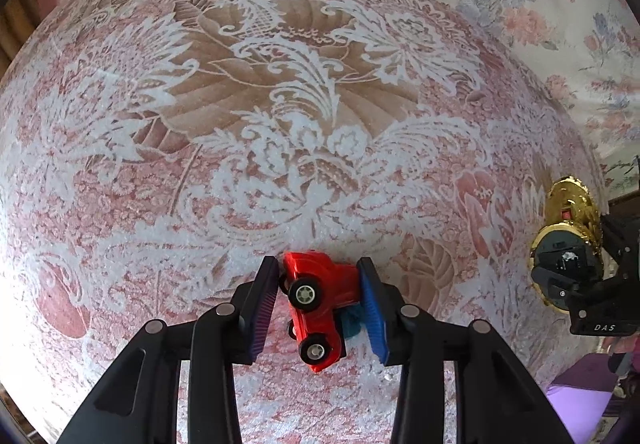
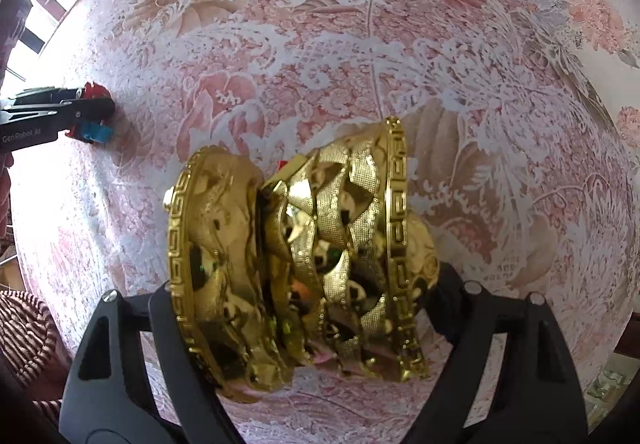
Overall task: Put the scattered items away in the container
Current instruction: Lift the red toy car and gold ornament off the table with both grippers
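Pinching one red toy car (image 1: 318,310) between the two pads of the left gripper (image 1: 320,308), the left pad (image 1: 262,310) pressed to the car's roof side and the blue right pad (image 1: 374,310) to its underside. Turned on its side, wheels facing the lens; long axis running from about 11 o'clock to 5 o'clock in the left wrist view, one end up near the fingertips, the other low toward the camera. Which end is the front cannot be told. Counted: one car, two black wheels with pale hubs in plain sight, parts of two more behind. Glossy red body, with a teal part showing against the blue pad. Held just above or on the patterned tablecloth (image 1: 280,103); contact with the cloth cannot be told.

Clamped on one gold container (image 2: 296,256) by the right gripper (image 2: 304,284), its fingers spread wide around the piece and mostly hidden behind it. Lying tilted, long axis running roughly 9 o'clock to 3 o'clock in the right wrist view, one gold rim with a key pattern at each end, a pierced gold lattice between. Seen also at 3 o'clock in the left wrist view, well apart from the car.

Counted overall: two grippers, one car, one container, one cloth-covered table.
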### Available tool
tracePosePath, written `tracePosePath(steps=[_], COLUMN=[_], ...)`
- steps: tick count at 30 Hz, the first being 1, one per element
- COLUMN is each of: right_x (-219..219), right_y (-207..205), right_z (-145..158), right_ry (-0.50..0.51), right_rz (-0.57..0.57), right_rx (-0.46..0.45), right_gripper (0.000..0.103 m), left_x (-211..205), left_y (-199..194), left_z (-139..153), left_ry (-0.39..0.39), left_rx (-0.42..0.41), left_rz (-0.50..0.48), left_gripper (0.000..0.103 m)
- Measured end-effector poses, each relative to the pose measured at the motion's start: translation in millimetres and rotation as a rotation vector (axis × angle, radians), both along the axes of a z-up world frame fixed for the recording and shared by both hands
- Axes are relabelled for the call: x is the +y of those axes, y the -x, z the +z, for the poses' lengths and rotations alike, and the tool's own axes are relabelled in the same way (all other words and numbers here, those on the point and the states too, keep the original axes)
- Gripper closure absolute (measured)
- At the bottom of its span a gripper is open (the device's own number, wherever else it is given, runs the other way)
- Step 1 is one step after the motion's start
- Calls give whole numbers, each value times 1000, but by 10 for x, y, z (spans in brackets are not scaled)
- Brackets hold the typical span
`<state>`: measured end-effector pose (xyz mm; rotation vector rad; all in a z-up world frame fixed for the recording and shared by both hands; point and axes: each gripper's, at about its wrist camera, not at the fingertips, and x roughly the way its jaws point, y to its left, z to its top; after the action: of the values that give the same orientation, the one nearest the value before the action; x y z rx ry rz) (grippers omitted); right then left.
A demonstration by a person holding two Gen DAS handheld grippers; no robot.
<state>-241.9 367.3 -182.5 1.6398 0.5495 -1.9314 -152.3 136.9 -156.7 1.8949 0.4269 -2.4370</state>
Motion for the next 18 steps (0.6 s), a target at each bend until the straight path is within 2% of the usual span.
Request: tracePosePath(steps=[5, 10, 14, 18], right_x=[31, 114, 165, 163], right_y=[-21, 26, 96, 120], right_z=[42, 71, 120, 97], right_ry=[14, 22, 14, 2], right_rz=[-5, -13, -11, -10], right_rx=[5, -22, -29, -34], right_gripper=[19, 19, 19, 19], left_x=[-58, -340, -344, -293], left_y=[-50, 41, 45, 128], left_z=[57, -133, -116, -235], left_ry=[-7, -12, -17, -6], left_rx=[4, 11, 21, 9], left_rz=[7, -7, -23, -45], left_gripper=[63, 63, 63, 63])
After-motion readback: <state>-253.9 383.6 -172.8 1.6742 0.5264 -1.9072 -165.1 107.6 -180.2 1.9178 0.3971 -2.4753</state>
